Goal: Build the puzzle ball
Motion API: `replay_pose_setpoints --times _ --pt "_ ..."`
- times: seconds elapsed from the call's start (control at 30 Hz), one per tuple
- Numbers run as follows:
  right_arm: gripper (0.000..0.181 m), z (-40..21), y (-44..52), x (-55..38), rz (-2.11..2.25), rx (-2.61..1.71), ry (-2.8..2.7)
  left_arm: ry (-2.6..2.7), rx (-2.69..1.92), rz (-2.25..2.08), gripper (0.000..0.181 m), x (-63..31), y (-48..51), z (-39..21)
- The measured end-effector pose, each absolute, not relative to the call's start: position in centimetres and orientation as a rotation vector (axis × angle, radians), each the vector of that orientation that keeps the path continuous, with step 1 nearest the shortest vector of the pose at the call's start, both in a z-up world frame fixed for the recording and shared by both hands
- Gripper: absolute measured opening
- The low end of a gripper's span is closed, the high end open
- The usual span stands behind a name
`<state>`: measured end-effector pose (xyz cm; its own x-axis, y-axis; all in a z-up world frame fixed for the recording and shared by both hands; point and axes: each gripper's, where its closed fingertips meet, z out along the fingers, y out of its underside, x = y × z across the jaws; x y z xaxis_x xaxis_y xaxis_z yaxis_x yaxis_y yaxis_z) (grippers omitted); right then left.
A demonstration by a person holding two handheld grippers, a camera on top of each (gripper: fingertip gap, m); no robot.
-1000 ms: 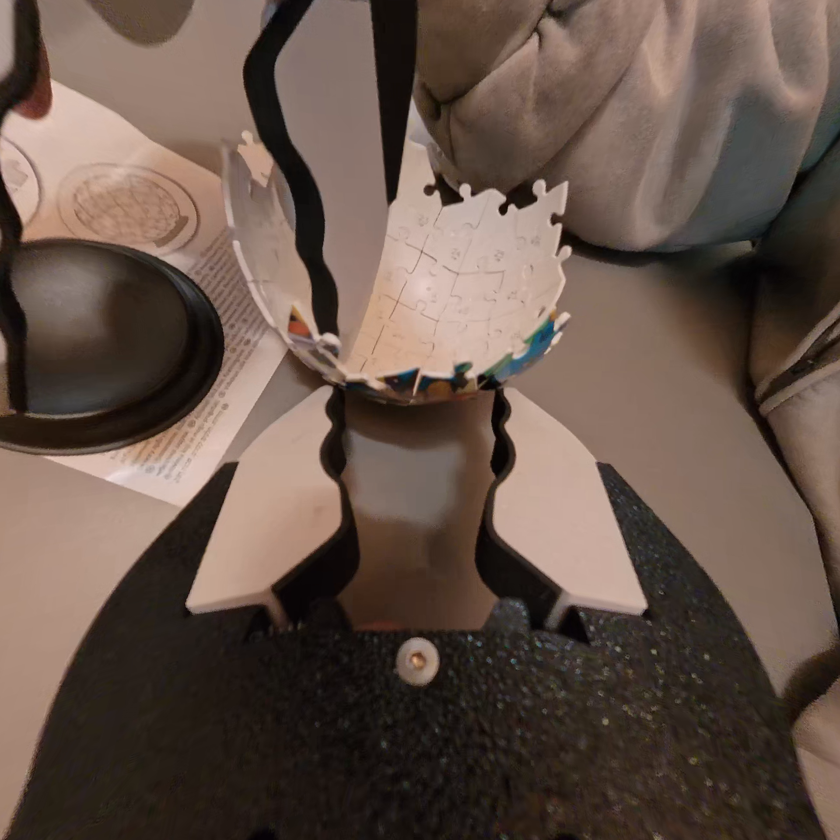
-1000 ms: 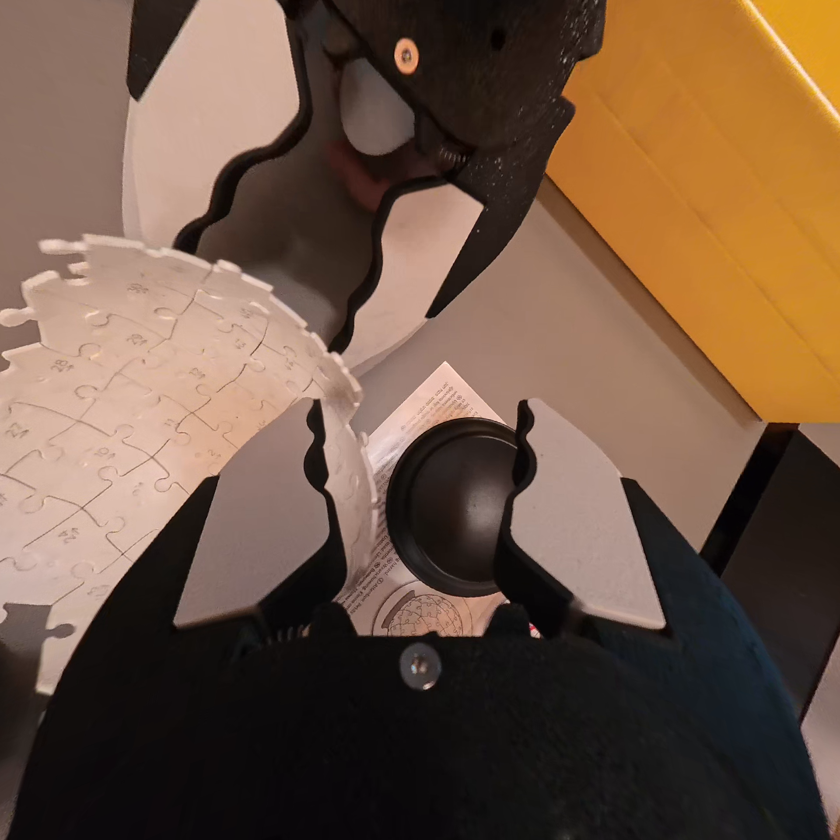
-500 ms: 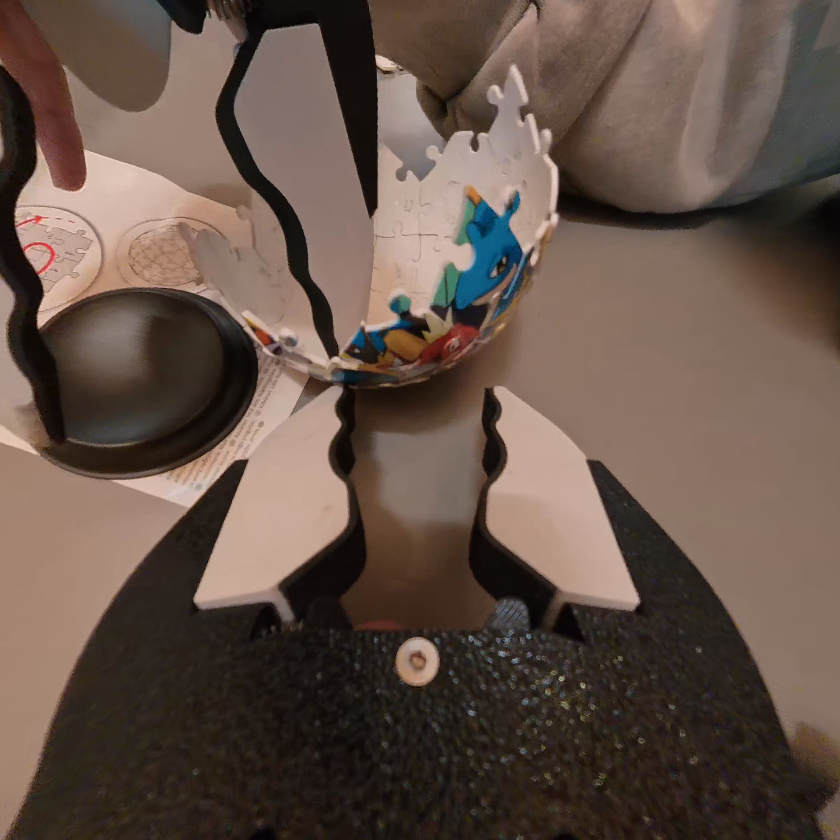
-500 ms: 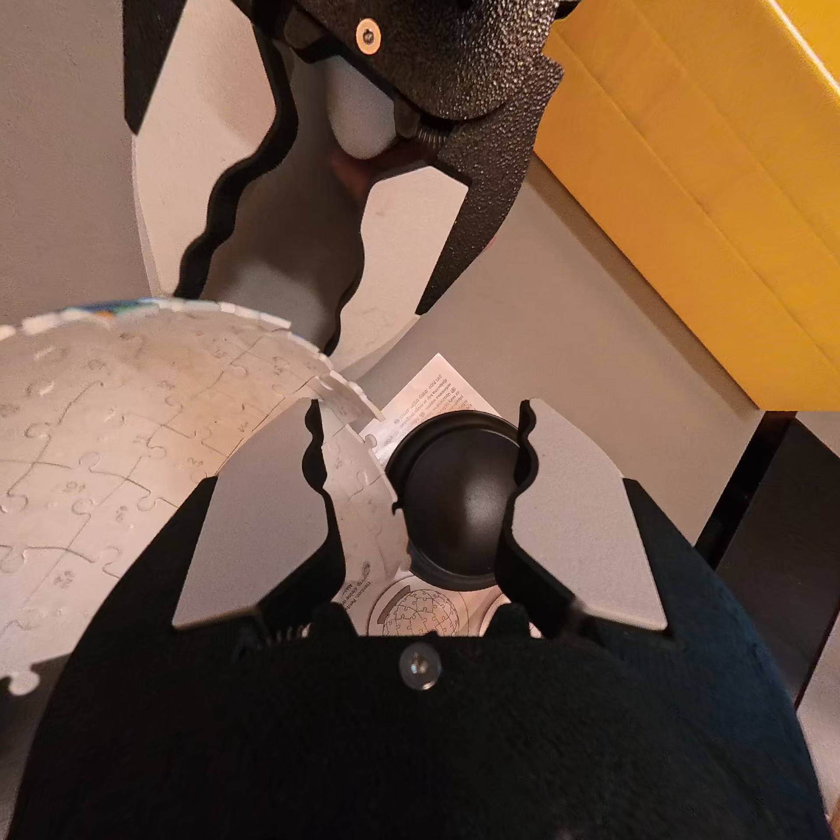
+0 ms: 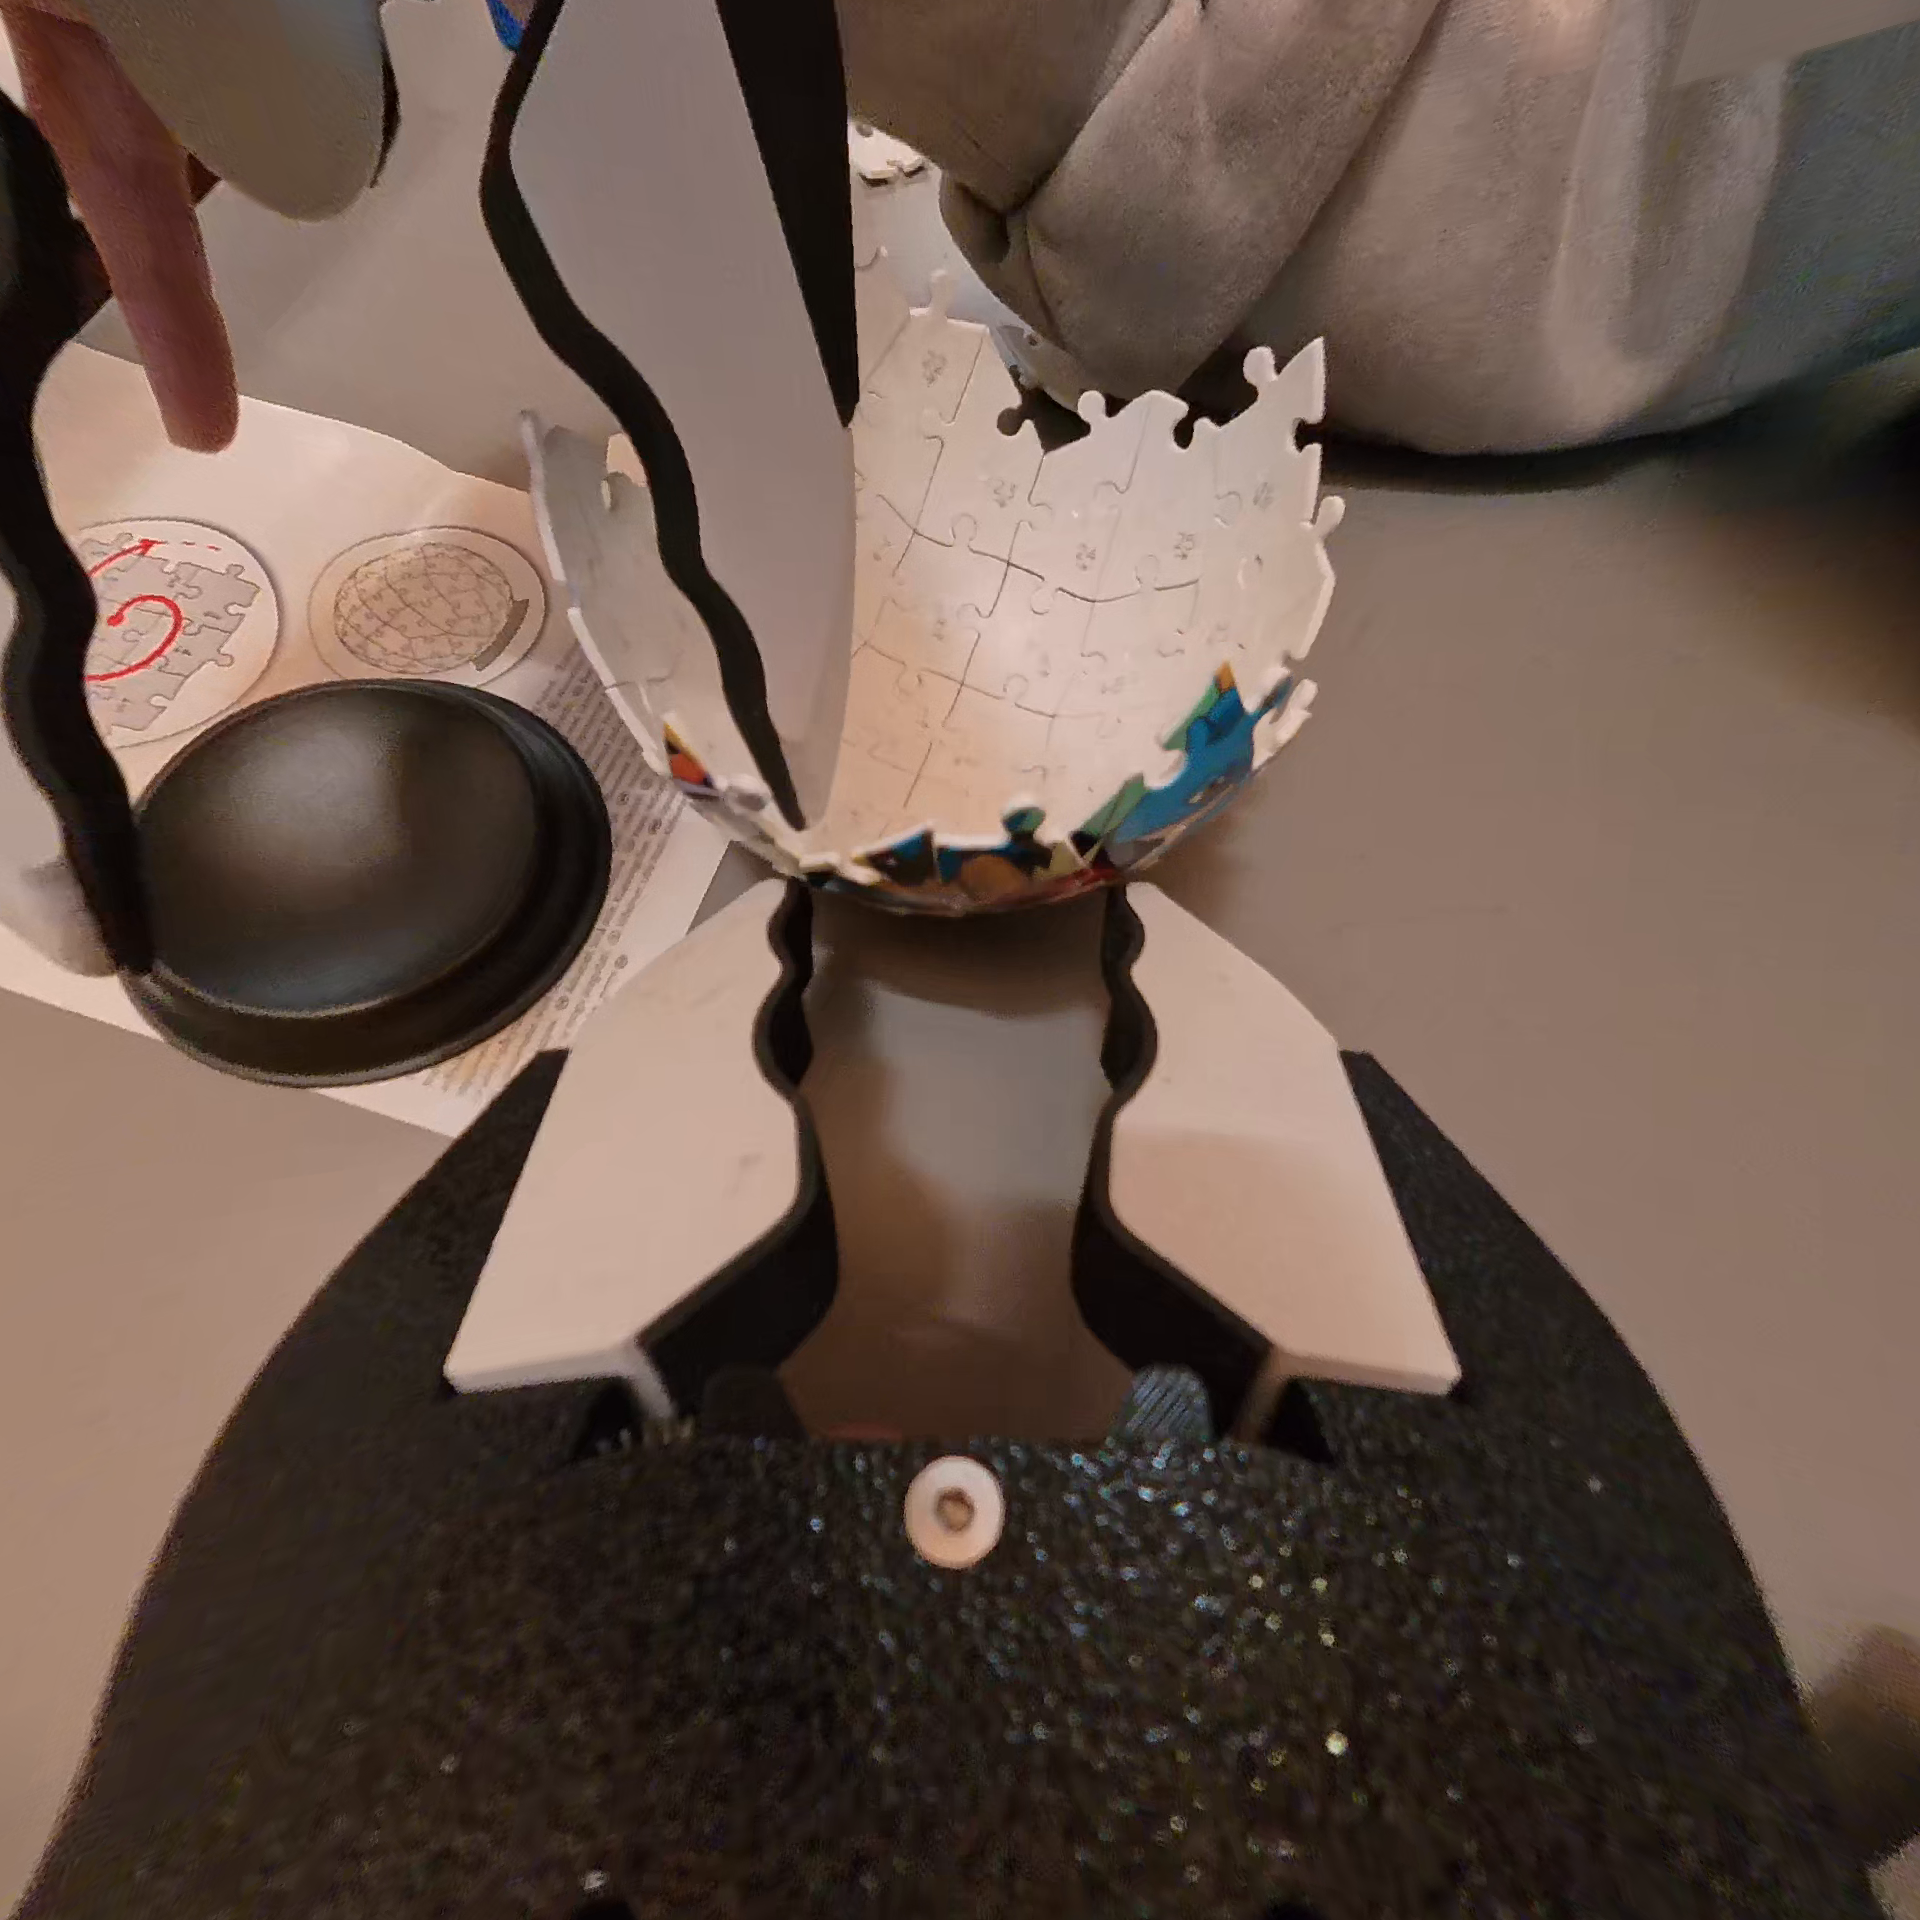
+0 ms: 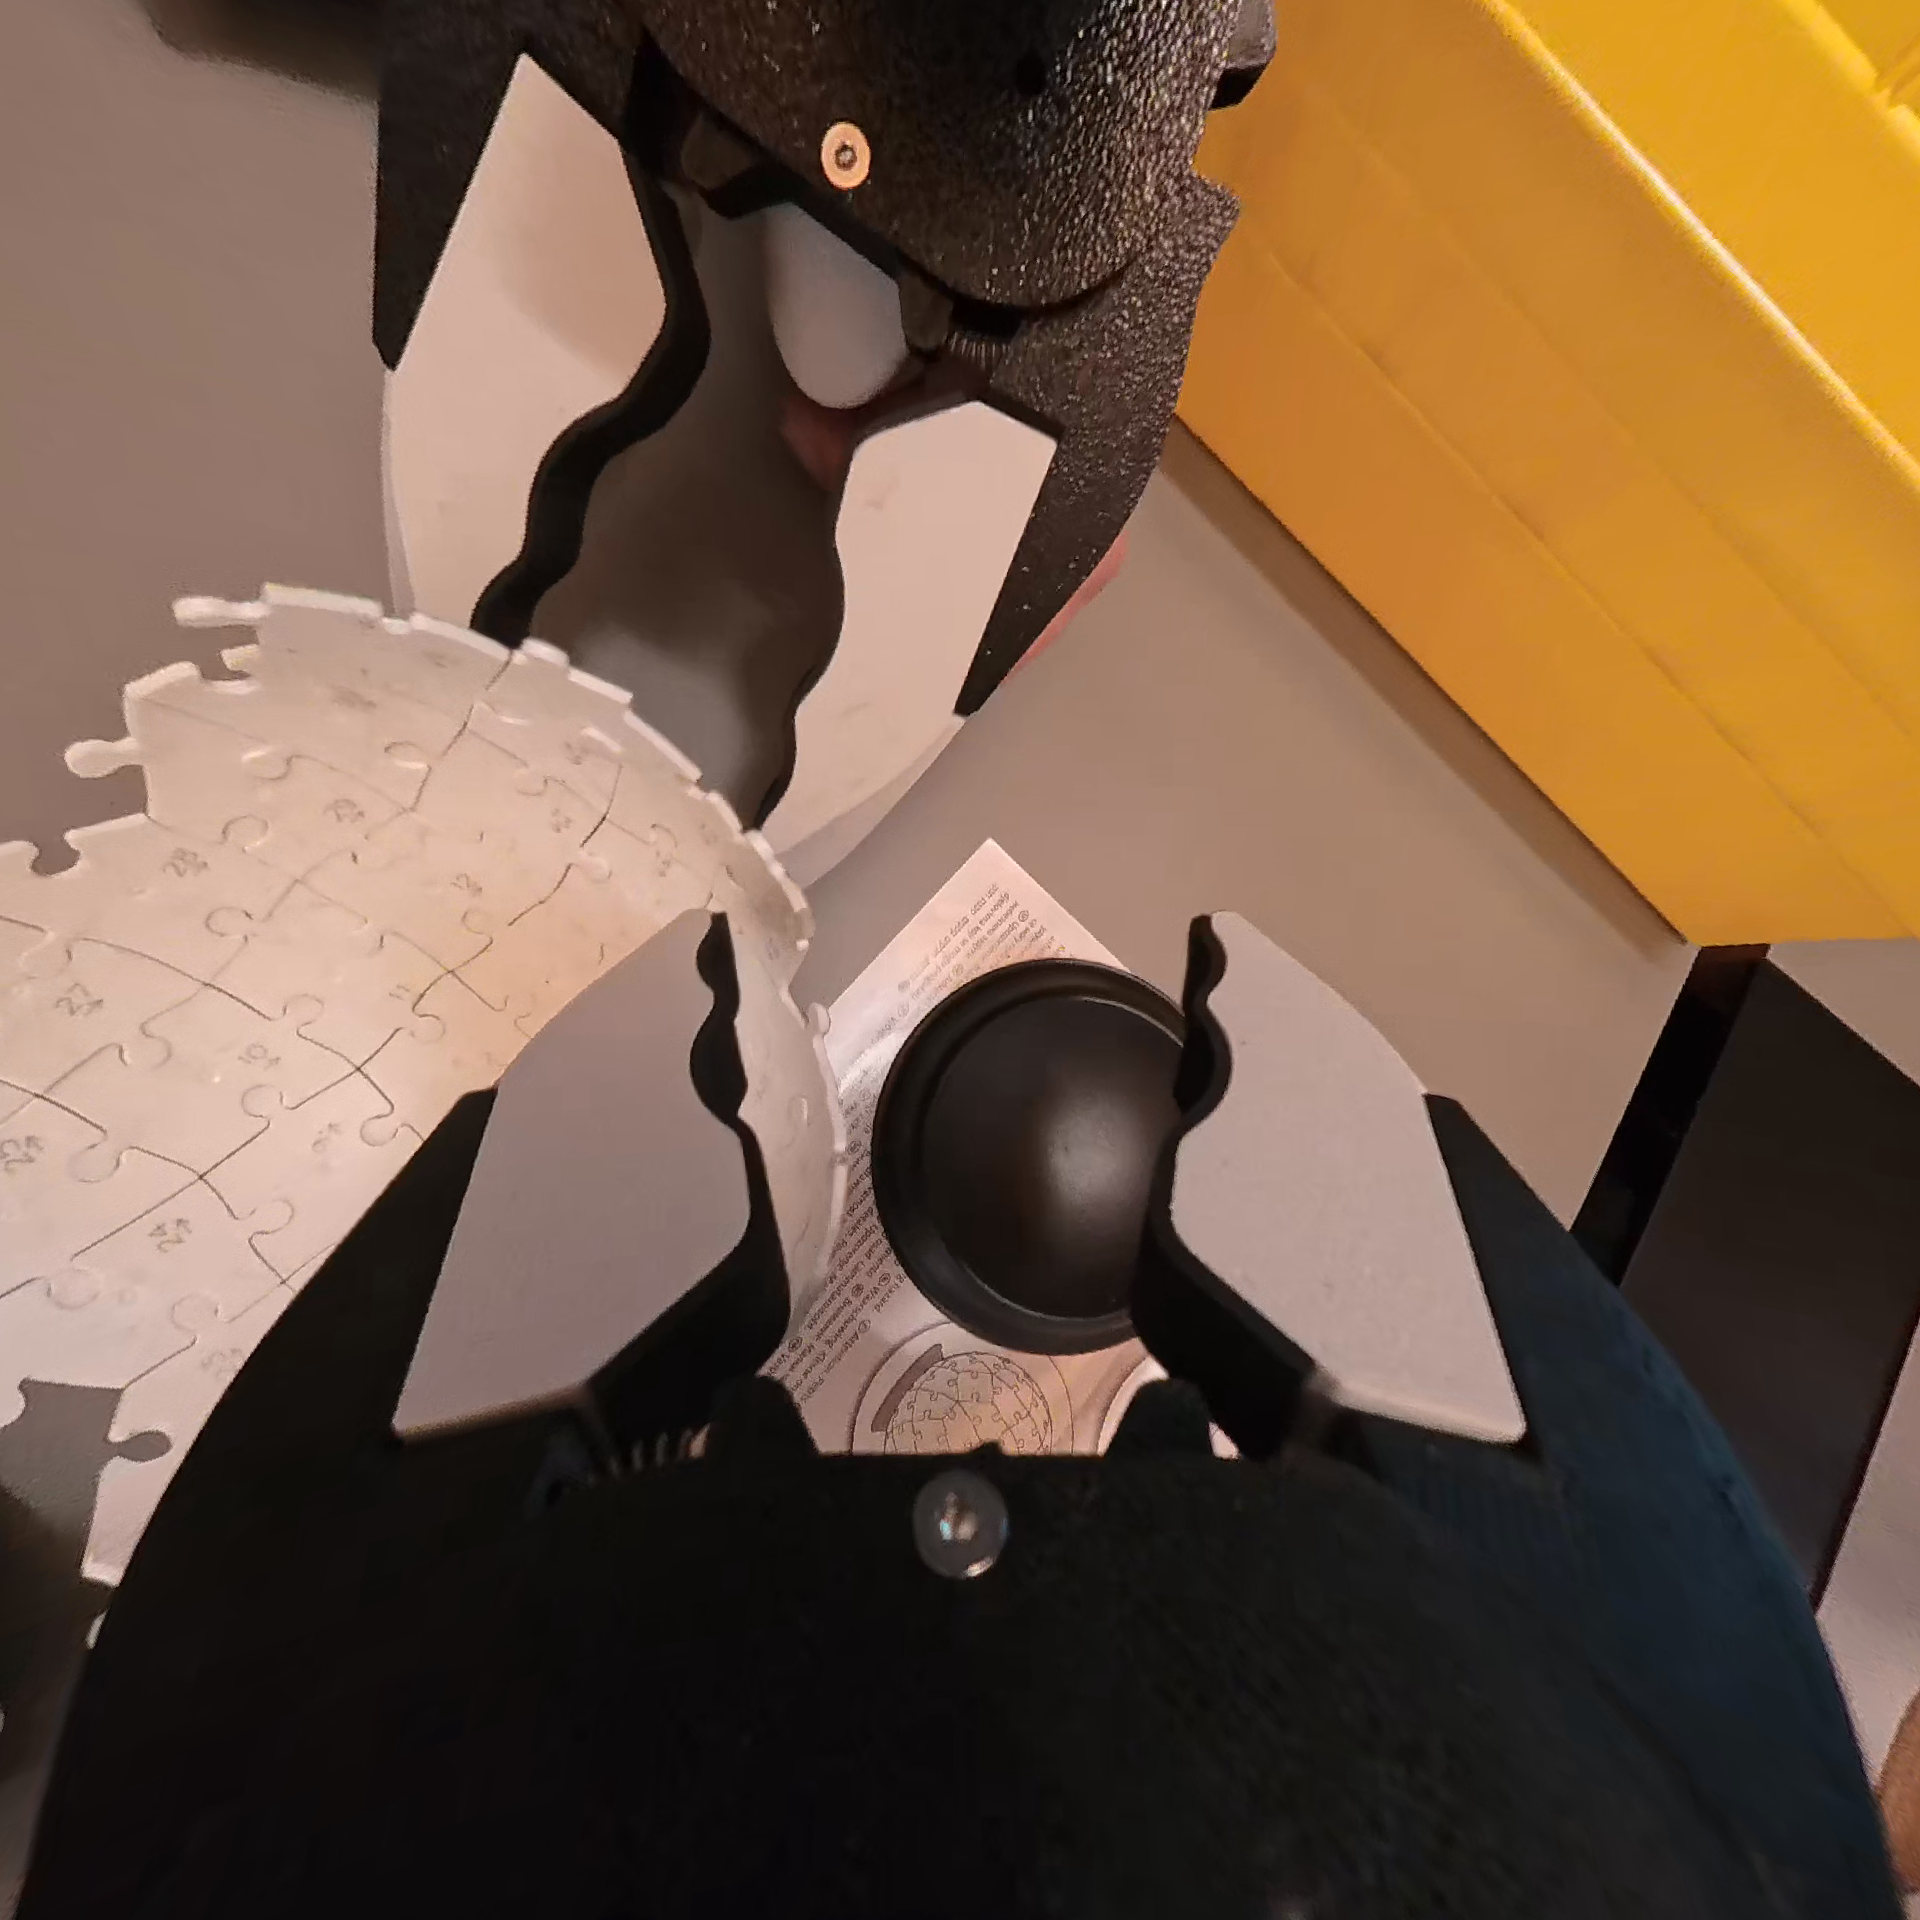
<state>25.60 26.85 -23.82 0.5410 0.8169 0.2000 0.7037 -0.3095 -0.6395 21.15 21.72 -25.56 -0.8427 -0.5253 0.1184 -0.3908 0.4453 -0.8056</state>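
The half-built puzzle ball (image 5: 1049, 634) is an open shell, white inside and coloured outside, resting on the grey table. My left gripper (image 5: 956, 914) is open, its fingertips right at the shell's lower outer side. My right gripper (image 6: 956, 977) is open and comes in from above. One of its fingers (image 5: 748, 436) reaches inside the shell and the other sits outside by the black stand, so the shell's rim (image 6: 779, 997) lies between them, against the left finger. The shell (image 6: 260, 987) fills the left of the right wrist view, with the left gripper (image 6: 634, 717) beyond it.
A black domed stand (image 5: 343, 873) sits on a printed instruction sheet (image 5: 312, 520) left of the shell; it also shows in the right wrist view (image 6: 1039, 1153). A yellow box (image 6: 1558, 416) lies beyond. A person's grey sleeve (image 5: 1403, 208) is behind the shell and a finger (image 5: 156, 260) at the upper left.
The shell tipped to show its coloured outside half a second ago and has tipped back, its white inside facing the left camera again. Both grippers stayed open.
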Motion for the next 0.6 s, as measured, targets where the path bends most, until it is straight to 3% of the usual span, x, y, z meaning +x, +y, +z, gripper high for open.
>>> replay_pose_setpoints --times 0.6 --pt "0.083 -24.3 26.8 25.6 0.201 -2.106 -1.243 2.579 -0.829 -1.303 0.054 21.0 21.9 -26.6"
